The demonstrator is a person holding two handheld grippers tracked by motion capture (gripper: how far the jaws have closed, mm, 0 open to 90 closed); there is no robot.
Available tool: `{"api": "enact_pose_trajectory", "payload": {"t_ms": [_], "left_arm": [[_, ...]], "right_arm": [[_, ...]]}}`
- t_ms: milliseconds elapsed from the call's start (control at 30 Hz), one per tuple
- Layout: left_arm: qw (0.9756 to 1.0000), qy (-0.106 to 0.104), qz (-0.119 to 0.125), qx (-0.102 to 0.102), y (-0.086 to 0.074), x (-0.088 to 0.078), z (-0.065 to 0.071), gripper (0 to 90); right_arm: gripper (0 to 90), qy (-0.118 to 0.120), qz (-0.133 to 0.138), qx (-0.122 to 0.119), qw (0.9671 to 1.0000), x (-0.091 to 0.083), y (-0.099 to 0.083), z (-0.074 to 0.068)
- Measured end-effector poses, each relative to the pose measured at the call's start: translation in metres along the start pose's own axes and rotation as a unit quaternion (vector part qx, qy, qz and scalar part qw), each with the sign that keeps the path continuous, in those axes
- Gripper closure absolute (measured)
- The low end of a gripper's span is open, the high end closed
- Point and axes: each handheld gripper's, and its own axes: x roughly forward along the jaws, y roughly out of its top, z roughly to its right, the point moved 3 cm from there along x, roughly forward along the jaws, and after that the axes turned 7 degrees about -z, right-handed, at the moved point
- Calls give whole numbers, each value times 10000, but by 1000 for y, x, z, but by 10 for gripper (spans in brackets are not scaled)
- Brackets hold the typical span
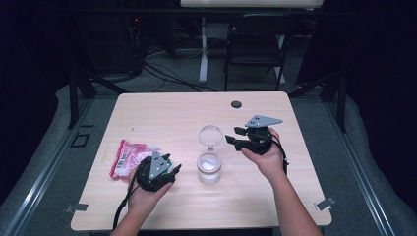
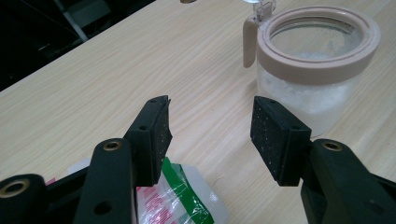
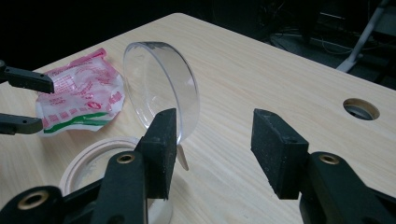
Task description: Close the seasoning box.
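Observation:
A glass jar [image 1: 209, 168] with a beige rim and white powder inside stands at the table's middle, its clear hinged lid [image 1: 210, 135] tipped open behind it. A crumpled pink and white plastic bag [image 1: 129, 155] lies at the left. My left gripper [image 1: 173, 169] sits over the bag's near corner and points at the jar [image 2: 317, 70]. It is open [image 2: 210, 126], with nothing between the pads. My right gripper [image 1: 232, 135] hovers just right of the lid [image 3: 161, 88], open [image 3: 212, 135] and holding nothing. The bag [image 3: 79, 93] and the left gripper's jaw tips lie beyond the jar rim [image 3: 93, 158].
The light wooden table [image 1: 162, 113] has a round cable hole [image 1: 236, 104] near its far edge. Bare wood lies behind and right of the jar. A folding chair [image 1: 255, 44] and a desk leg stand beyond the table.

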Motion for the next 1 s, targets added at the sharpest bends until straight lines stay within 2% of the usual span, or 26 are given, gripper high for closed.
{"api": "enact_pose_trajectory", "payload": {"t_ms": [100, 367, 567, 867, 1000], "left_arm": [[10000, -3, -10, 1, -1, -1, 3, 475], [10000, 19, -24, -33, -4, -5, 3, 483], [9999, 71, -51, -88, -6, -8, 2, 494], [9997, 157, -158, -98, -12, -11, 2, 522], [9996, 185, -148, -127, -14, -12, 1, 522]], "right_arm": [[499, 1, -11, 50, 10000, 3, 0, 2], [479, 309, -59, 2, 9995, 14, 3, -5], [480, 285, -117, 13, 9995, 29, 3, -10], [504, 467, -108, -29, 9988, 36, 8, -12], [518, 476, -129, -73, 9988, 39, 10, -14]]}}
